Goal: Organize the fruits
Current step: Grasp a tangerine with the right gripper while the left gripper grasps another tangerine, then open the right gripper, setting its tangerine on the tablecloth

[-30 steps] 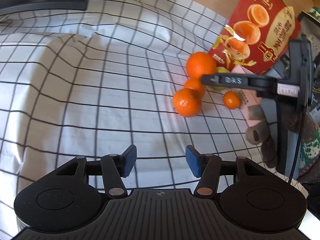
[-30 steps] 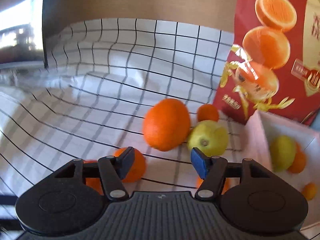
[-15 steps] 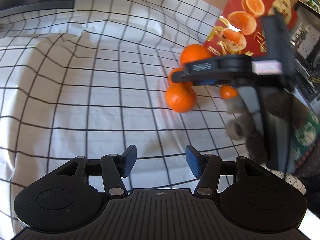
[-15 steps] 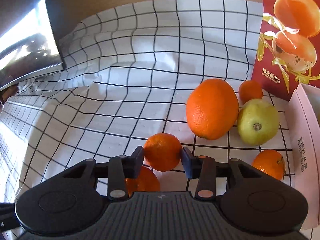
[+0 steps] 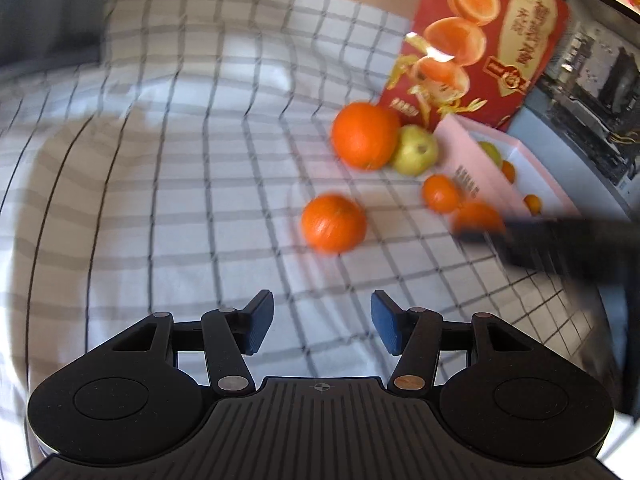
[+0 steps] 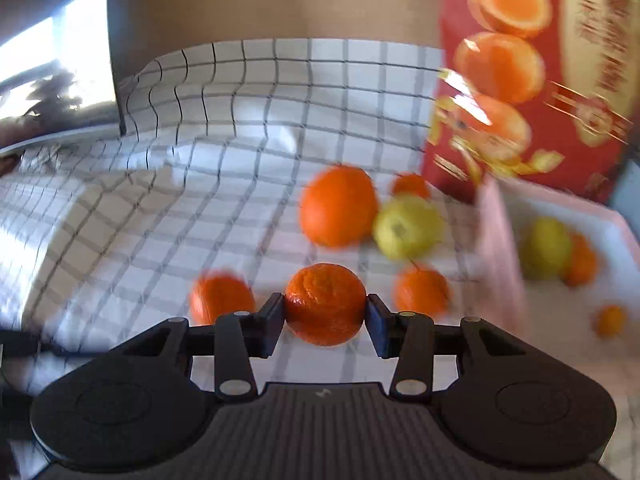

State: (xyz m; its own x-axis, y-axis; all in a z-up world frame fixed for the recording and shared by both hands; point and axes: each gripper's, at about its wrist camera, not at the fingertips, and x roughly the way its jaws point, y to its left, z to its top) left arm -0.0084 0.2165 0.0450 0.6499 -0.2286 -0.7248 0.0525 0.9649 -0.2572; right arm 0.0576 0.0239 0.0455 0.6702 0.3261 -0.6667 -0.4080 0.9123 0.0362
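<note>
the right hand-held gripper [image 6: 325, 315] is pinching a mandarin [image 6: 325, 304] between its two blue pads, one pad pressing on each side of the fruit. the mandarin is showing a deep orange, dimpled, slightly wrinkled skin with a glossy highlight on its left flank, and it is sitting sharp against a smeared background. it is hanging in front of the checked tablecloth [image 6: 224, 184] that is covering the table. the left hand-held gripper [image 5: 322, 326] is standing spread, with nothing between its pads.

on the cloth, a large orange [image 6: 339, 206] is touching a yellow-green fruit [image 6: 408, 226], with a small mandarin [image 6: 410, 185] just behind them, another [image 6: 421, 290] near the box and one more [image 6: 222, 298] lying left of the held one. a pale pink box [image 6: 502, 248] is holding a yellow-green fruit [image 6: 546, 248] and two small orange fruits.

motion blur is softening nearly everything beyond the pads in both views. in the left wrist view the right hand-held gripper is appearing only as a dark streak, partly covering the held mandarin.

the red carton [image 5: 484, 40] is carrying pictures of halved oranges and gold chinese lettering, too blurred to read; small dark print on the pink box wall is likewise illegible.
</note>
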